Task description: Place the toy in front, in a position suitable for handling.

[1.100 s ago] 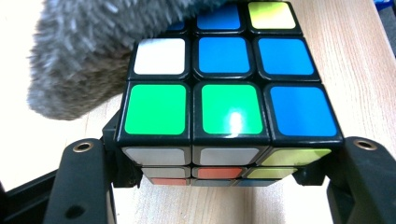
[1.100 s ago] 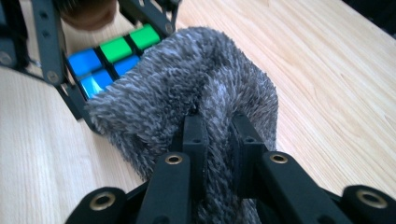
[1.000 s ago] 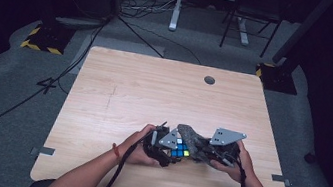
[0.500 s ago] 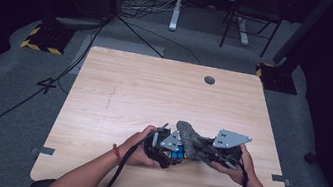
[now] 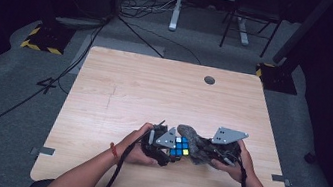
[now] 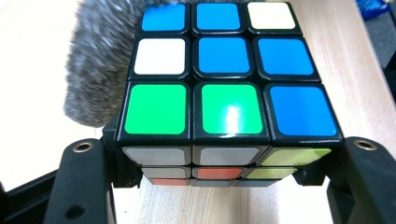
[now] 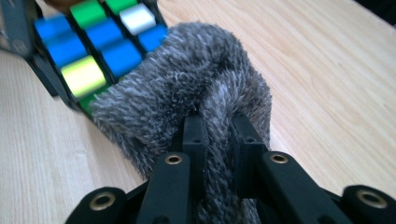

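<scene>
— See that? The left gripper has the puzzle cube clamped between its jaws, down near the front edge of the bench, about the middle.

— And the right gripper is clenched on that grey fuzzy cloth, pressing it against the cube's side.

— My worry is the cloth pushing sideways; the jaws only catch the cube's lower corners, so it could twist out.

— Or a layer turns under the rubbing and the grip goes, I'd guess
</scene>
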A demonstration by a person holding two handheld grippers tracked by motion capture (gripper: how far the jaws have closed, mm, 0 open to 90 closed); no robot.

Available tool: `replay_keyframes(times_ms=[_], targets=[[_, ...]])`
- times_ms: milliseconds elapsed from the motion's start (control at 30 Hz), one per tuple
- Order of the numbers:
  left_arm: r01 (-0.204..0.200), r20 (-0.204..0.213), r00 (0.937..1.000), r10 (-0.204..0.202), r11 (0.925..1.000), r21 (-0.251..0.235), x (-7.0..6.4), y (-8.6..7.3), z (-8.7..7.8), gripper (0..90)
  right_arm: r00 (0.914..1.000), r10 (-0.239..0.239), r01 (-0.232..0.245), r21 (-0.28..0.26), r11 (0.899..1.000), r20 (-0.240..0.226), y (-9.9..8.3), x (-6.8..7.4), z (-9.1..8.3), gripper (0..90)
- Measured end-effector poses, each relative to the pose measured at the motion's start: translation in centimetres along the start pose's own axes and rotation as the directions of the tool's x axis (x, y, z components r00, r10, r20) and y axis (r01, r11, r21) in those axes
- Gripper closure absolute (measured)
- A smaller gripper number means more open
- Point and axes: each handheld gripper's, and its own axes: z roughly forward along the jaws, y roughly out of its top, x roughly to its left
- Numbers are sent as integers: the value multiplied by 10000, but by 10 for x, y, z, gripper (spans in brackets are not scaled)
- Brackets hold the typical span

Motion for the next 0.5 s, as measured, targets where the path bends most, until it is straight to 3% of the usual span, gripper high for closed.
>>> replay_keyframes(times_ms=[100,267,500], targets=[[131,146,9998,-126,9993,-342,1,1,-3,338,9997,27,-29,-62,10000,-252,0,1,2,792],[161,138,9998,-155,9990,-426,2,0,-1,337,9963,150,-210,-703,9973,-844,1,4,0,793],[70,-11,10000,-70,10000,-31,1,-1,5,337,9957,180,-300,-1331,9906,-906,6,7,-7,794]])
